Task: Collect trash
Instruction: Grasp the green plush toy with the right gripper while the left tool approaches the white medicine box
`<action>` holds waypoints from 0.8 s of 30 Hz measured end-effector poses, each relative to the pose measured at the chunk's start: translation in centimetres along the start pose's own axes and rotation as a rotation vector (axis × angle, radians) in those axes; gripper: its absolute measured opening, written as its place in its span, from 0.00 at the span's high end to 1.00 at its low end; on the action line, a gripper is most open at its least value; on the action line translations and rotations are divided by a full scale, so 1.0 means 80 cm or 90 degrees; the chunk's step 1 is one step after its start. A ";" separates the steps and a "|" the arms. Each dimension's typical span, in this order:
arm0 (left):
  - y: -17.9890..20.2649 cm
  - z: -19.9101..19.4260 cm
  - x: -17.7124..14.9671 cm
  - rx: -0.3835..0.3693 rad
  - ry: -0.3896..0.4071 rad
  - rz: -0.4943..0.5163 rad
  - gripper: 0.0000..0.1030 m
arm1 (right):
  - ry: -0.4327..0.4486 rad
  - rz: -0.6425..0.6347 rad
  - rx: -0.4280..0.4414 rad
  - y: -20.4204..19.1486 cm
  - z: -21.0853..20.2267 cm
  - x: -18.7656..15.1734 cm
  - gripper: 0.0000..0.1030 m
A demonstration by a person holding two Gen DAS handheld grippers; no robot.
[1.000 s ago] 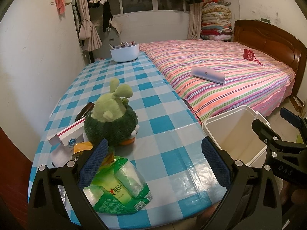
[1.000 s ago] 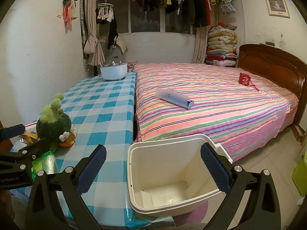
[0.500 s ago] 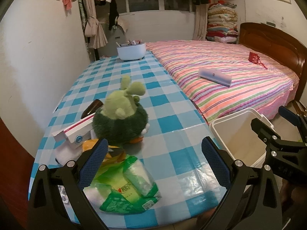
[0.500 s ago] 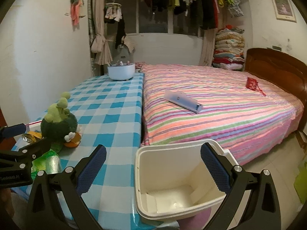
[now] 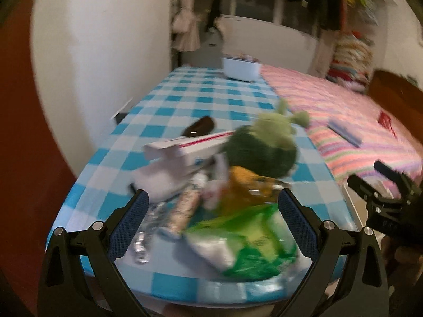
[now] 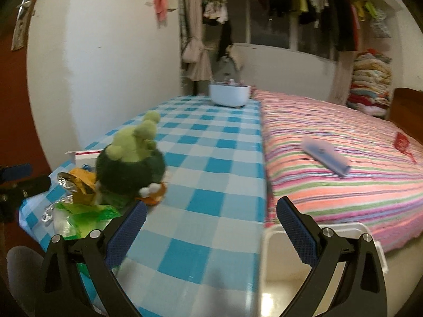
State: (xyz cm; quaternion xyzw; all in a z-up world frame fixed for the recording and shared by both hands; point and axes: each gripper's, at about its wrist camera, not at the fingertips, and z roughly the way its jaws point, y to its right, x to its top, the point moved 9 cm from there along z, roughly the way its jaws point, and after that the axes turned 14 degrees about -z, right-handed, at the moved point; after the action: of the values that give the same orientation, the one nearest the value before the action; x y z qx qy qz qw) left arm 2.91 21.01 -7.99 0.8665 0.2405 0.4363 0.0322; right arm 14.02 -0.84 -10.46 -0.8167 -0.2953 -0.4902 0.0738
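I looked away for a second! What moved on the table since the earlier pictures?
Both views have swung left. The left gripper now faces the pile: green bag, orange wrapper, foil. The right gripper turned from the white bin toward the table. Nothing was grabbed; both have open fingers. The plush toy and trash stayed put.

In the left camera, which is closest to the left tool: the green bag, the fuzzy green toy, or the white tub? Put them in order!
1. Green bag, right between the left tool's fingers.
2. Fuzzy green toy, behind the bag, mid-table.
3. White tub, at the table's far end.
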 end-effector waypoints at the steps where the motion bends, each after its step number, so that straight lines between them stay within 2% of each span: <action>1: -0.010 0.000 0.003 0.000 0.001 -0.013 0.06 | 0.003 0.003 0.018 -0.006 0.006 0.003 0.07; 5: -0.036 0.000 0.015 -0.009 0.012 -0.051 0.06 | 0.023 0.007 0.079 -0.024 0.032 0.018 0.07; 14: -0.047 0.000 0.030 -0.015 0.057 -0.035 0.06 | 0.046 0.029 0.219 -0.070 0.085 0.063 0.07; 17: -0.049 0.001 0.025 -0.008 0.056 -0.023 0.06 | 0.044 0.018 0.227 -0.081 0.099 0.073 0.07; 24: -0.059 0.002 0.021 0.009 0.054 -0.011 0.06 | 0.021 -0.031 0.205 -0.101 0.128 0.086 0.07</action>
State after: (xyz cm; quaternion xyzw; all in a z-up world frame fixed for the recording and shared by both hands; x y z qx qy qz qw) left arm 2.07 25.93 -8.11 0.8452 0.2520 0.4709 0.0198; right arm 19.70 12.76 -11.20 -0.7788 -0.3888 -0.4513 0.1964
